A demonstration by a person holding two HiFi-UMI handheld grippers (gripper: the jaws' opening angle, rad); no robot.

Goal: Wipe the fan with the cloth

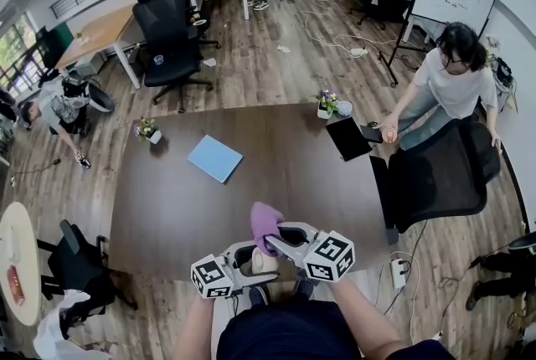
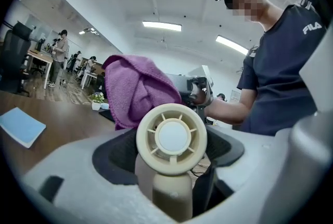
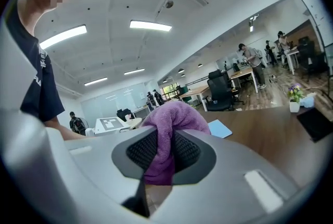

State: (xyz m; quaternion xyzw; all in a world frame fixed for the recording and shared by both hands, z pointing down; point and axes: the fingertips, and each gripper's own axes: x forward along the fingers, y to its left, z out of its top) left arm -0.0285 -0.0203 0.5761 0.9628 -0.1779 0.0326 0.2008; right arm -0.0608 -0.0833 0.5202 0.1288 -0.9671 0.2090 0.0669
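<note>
A small cream hand fan (image 2: 171,137) stands upright between the jaws of my left gripper (image 2: 171,158), which is shut on its handle with the round head facing the camera. In the head view the fan (image 1: 265,263) and left gripper (image 1: 255,259) are just off the near edge of the dark table (image 1: 293,182). My right gripper (image 3: 162,154) is shut on a bunched purple cloth (image 3: 174,119). The cloth (image 1: 265,223) in the right gripper (image 1: 273,243) sits right behind the fan's head, purple cloth (image 2: 136,91) close against it; whether they touch I cannot tell.
A blue notebook (image 1: 214,157) lies mid-table. Small flower pots (image 1: 148,131) (image 1: 326,104) stand at the far left and far edge, a dark tablet (image 1: 349,137) at the right. A person (image 1: 452,75) stands by a black chair (image 1: 440,176) on the right.
</note>
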